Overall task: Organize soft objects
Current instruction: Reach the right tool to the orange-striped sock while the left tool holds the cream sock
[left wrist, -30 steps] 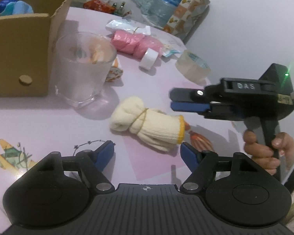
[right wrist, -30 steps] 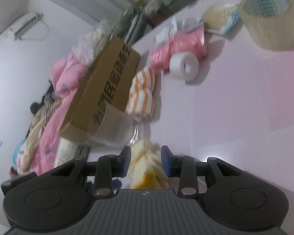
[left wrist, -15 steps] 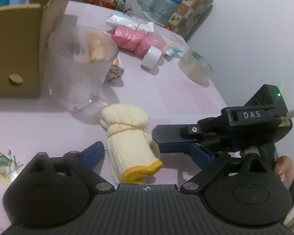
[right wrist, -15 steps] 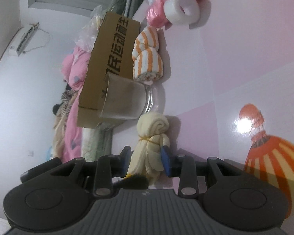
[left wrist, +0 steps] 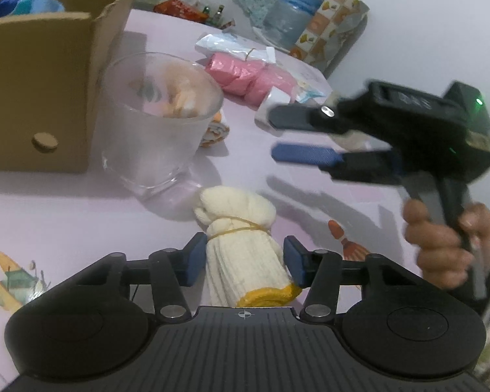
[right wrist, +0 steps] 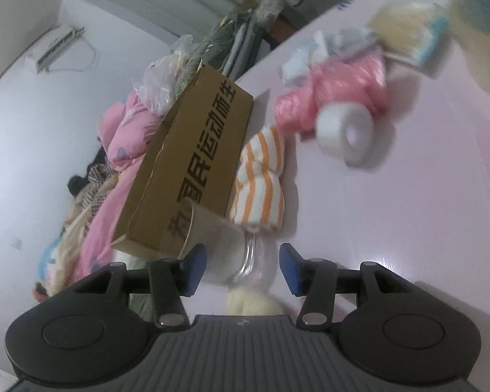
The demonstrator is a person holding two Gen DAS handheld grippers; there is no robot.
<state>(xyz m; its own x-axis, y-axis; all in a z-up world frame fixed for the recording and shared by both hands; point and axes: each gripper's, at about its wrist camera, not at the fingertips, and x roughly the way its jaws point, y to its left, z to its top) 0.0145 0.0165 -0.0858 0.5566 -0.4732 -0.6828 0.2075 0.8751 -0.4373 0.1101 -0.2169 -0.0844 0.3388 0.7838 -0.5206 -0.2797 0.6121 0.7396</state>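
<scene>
A cream rolled glove bundle (left wrist: 241,245) with a yellow cuff and a rubber band lies on the pink table. My left gripper (left wrist: 243,259) is open with its blue pads on either side of the bundle, not clearly pressing it. My right gripper (left wrist: 274,134) is open and empty, raised above the table to the right; in its own view (right wrist: 243,266) only the bundle's top (right wrist: 254,303) shows below its fingers. A cardboard box (left wrist: 39,98) with blue cloth inside stands at the left. An orange-striped rolled cloth (right wrist: 261,179) lies beside the box.
A glass tumbler (left wrist: 160,124) stands between the box and the bundle. Pink plastic rolls (left wrist: 245,76), a white tape roll (right wrist: 346,134) and a clear tape roll (right wrist: 480,32) lie further back. A water jug (left wrist: 290,13) stands beyond the table edge.
My right gripper let go of the cream bundle, opened and lifted up and away to the right. My left gripper narrowed around the bundle.
</scene>
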